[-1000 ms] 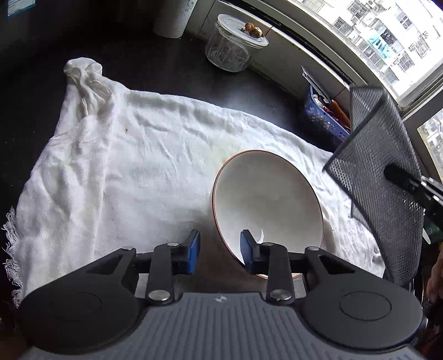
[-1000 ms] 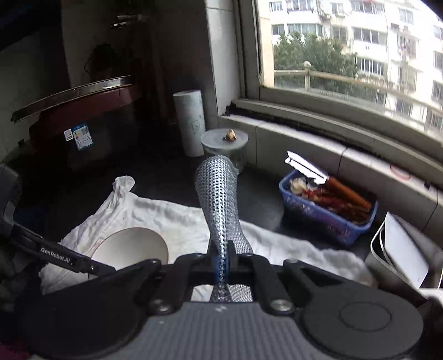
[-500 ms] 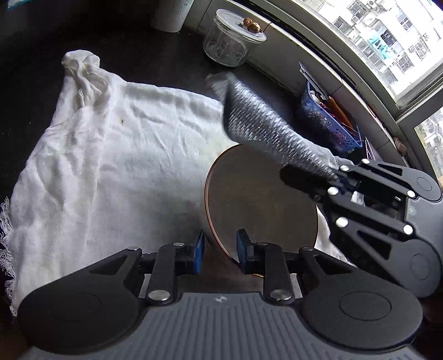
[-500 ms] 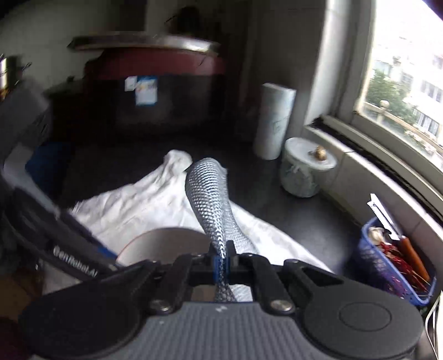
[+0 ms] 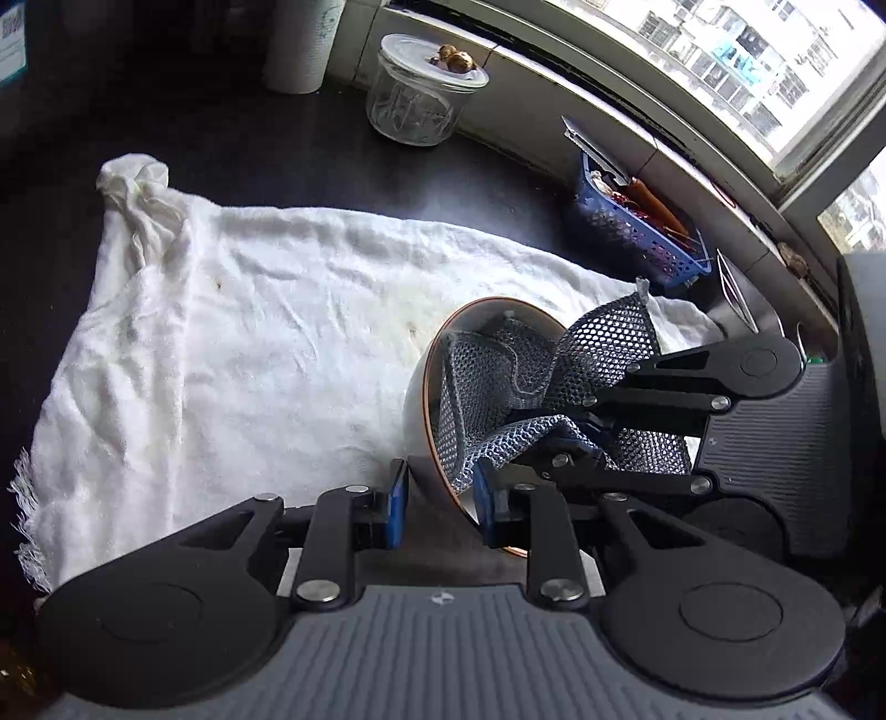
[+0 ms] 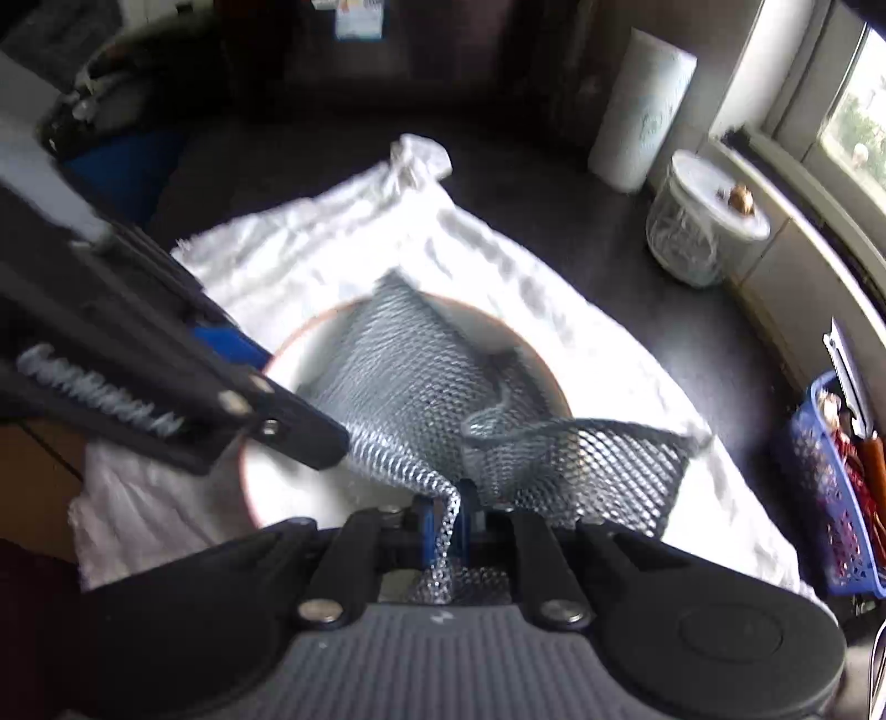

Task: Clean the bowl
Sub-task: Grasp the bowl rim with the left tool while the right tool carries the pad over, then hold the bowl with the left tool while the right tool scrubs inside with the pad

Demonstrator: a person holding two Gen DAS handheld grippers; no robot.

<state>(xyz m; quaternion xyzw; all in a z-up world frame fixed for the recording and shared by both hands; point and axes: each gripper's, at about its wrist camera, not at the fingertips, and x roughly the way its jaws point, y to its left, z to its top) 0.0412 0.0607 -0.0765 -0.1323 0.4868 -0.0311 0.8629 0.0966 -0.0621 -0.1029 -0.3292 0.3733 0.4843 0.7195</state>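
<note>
A white bowl (image 5: 419,399) with a brown rim stands tilted on its side on a white towel (image 5: 266,354). My left gripper (image 5: 440,493) is shut on the bowl's near rim. My right gripper (image 6: 448,518) is shut on a grey mesh scrubbing cloth (image 6: 410,382) and presses it into the bowl (image 6: 288,487). In the left wrist view the mesh cloth (image 5: 487,382) fills the bowl's inside and the right gripper (image 5: 559,448) reaches in from the right.
A glass jar (image 5: 415,99) with a lid and a paper towel roll (image 5: 302,50) stand at the back by the window ledge. A blue basket (image 5: 637,232) of utensils sits at the right. The counter around the towel is dark.
My right gripper has swung in from the right and pushed the mesh cloth down into the bowl. My left gripper has closed on the rim and tipped the bowl up.
</note>
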